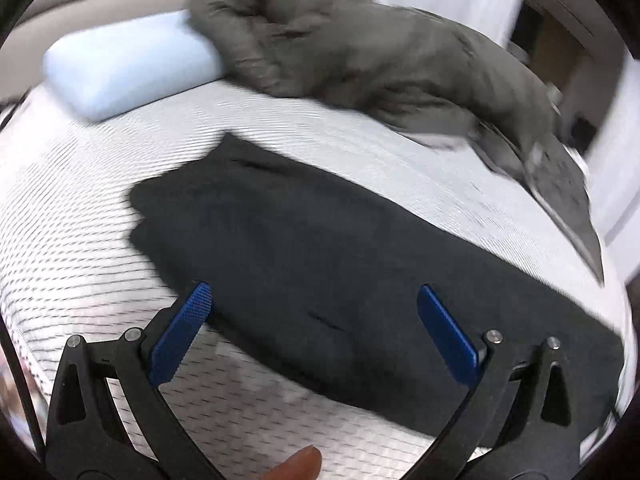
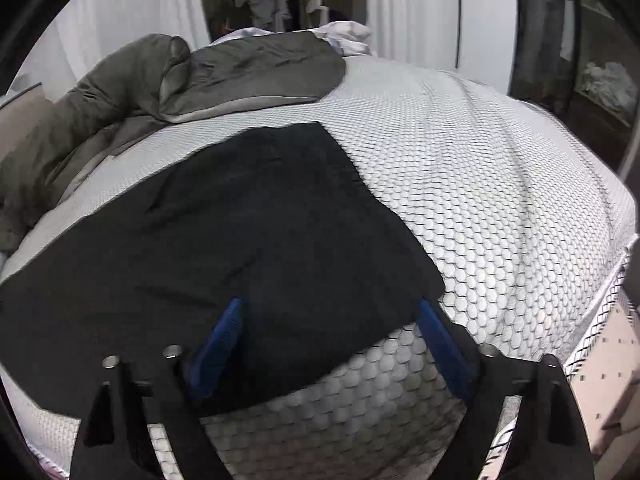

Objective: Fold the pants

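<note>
Black pants (image 1: 320,248) lie flat on the white patterned bed (image 1: 100,208), stretched from upper left to lower right in the left wrist view. My left gripper (image 1: 314,294) is open and empty, its blue fingers (image 1: 182,332) hovering over the near edge of the pants. In the right wrist view the pants (image 2: 248,224) spread across the bed (image 2: 500,184) with one end at the upper middle. My right gripper (image 2: 328,308) is open and empty above the near corner of the pants, its blue fingers (image 2: 440,344) straddling that corner.
A crumpled grey duvet (image 1: 360,52) lies at the far side of the bed beside a light blue pillow (image 1: 128,68). The duvet (image 2: 160,84) also shows in the right wrist view. The bed's edge (image 2: 600,304) drops off at the right. White curtains (image 2: 412,8) hang behind.
</note>
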